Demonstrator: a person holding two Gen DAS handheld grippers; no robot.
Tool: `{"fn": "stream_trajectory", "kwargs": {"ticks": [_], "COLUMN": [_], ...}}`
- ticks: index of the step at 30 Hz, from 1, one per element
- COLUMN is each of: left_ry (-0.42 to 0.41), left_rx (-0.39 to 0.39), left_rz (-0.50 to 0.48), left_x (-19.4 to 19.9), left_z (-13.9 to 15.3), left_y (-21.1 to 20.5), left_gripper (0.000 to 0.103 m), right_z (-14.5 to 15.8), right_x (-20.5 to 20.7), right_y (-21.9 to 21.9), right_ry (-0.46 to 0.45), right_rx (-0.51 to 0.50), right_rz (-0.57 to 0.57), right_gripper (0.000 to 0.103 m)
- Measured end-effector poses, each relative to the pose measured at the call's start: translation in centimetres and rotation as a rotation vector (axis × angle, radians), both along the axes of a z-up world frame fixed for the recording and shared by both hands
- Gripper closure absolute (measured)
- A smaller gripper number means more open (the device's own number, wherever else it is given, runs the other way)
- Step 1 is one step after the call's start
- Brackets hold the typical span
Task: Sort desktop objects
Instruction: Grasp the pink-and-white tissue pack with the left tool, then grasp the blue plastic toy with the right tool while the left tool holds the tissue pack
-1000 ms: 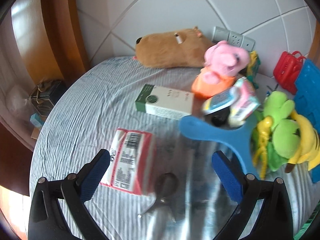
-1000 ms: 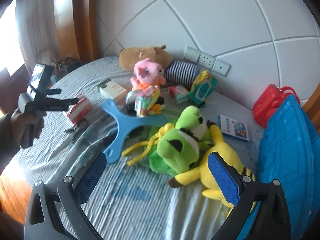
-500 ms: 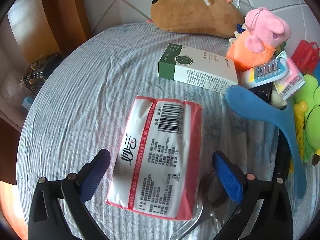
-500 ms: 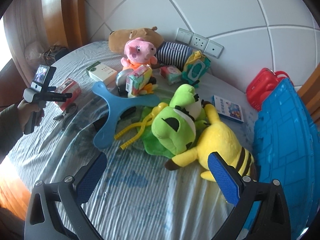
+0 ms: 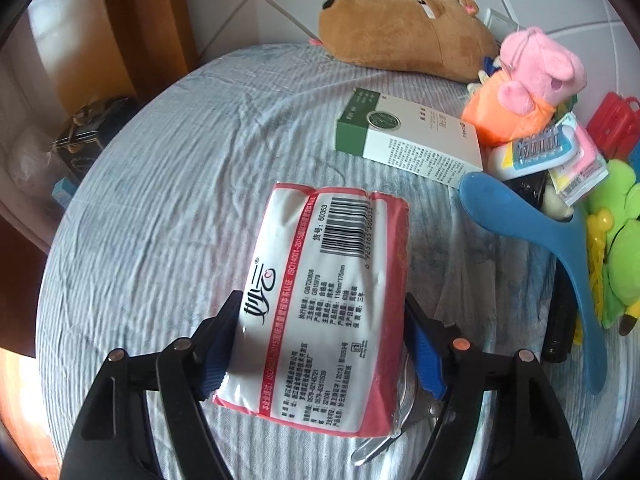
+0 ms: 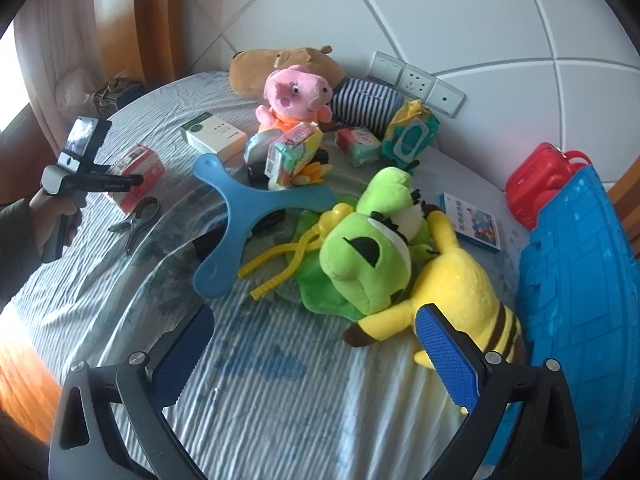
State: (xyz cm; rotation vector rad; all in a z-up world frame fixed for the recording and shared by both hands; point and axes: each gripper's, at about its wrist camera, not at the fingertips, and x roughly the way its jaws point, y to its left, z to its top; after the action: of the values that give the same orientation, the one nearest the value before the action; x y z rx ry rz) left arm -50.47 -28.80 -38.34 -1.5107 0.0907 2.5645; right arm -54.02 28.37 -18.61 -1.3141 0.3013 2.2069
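Left wrist view: your left claw point(image 5: 324, 344) points down at a red-and-white tissue pack point(image 5: 320, 300) lying flat on the striped, cloth-covered worktop point(image 5: 168, 200). The jaws are closing, with the pack's near end between them and the blue pads point(image 5: 218, 350) against its sides. Metal pliers point(image 5: 404, 420) poke out from under the pack's near right corner. Beyond the pack lies a green-and-white box point(image 5: 408, 138), and past that a brown plush point(image 5: 404, 36).

Right wrist view: your right claw point(image 6: 316, 360) hangs released above bare cloth, nothing between its pads. Just beyond it lie a yellow plush point(image 6: 452, 300) and a green frog plush point(image 6: 372, 252). Far left of the frog, your left hand point(image 6: 52, 216) holds the other claw over the tissue pack point(image 6: 138, 172).
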Motion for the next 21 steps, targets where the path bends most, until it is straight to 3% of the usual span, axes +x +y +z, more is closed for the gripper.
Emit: {"fn": "stream_trajectory", "kwargs": {"ticks": [5,14,21], "left_ry": [0.046,0.082,0.090], "left_rx": [0.010,-0.014,0.000], "left_rz": [0.024,0.017,0.053], "left_x": [1.9,5.5,7.2], "left_z": [2.3,4.4,4.9], "left_y": [-1.5,-2.9,-4.6], "left_gripper": [0.029,0.029,0.029], "right_z": [-2.5,-10.1,-16.4], "right_x": [-3.1,-12.3,-16.0], "right_y": [0.2,0.3,0.7], "right_ry": [0.009,-0.023,-0.168], "right_rx": [-0.021,-0.118,-0.173], "right_rz": [0.040,0.091,0.082], "right_gripper": [0.001,0.002,0.022]}}
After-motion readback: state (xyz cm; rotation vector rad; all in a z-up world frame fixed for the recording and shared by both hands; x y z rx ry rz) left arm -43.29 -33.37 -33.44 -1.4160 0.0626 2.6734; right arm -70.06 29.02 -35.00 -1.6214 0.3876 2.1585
